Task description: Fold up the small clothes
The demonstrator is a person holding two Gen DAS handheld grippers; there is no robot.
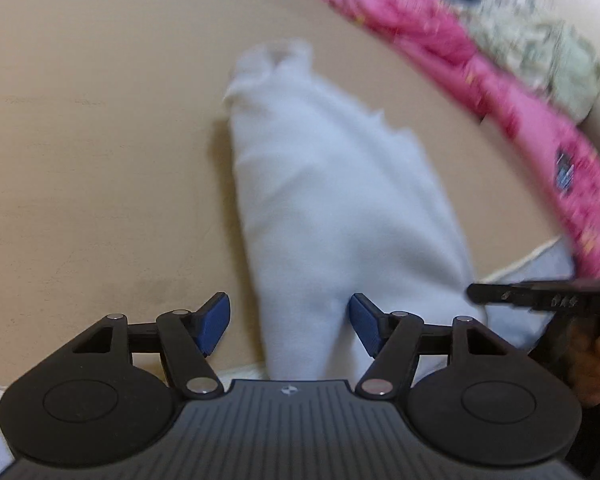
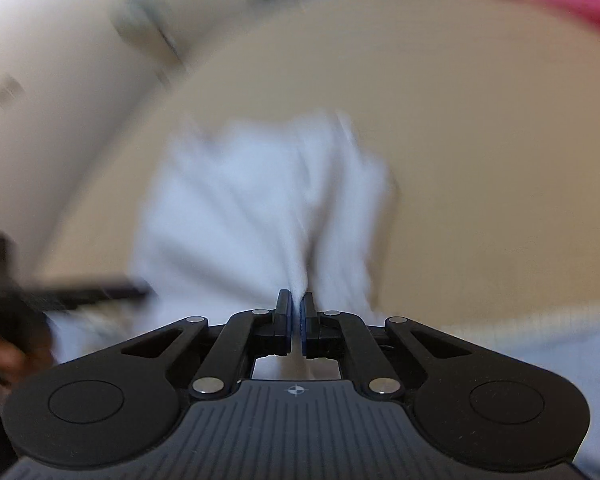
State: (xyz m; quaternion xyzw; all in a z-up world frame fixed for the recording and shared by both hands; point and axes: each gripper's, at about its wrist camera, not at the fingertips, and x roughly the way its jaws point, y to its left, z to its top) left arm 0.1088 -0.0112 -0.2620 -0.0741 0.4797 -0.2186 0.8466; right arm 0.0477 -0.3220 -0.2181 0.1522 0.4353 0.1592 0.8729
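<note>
My right claw pinches the white garment on the tabletop; my left claw stands wide around it, not gripping.

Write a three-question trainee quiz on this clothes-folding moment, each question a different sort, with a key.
1. True or false: the right claw is shut on the white garment.
2. Multiple choice: how does the left claw stand? A) open, with white cloth between its fingers; B) shut on pink cloth; C) open over bare table.
3. Fill in: along the far edge of the beige table, beside the pale green cloth, lies a ____ garment.

Key: 1 true; 2 A; 3 pink.
</note>
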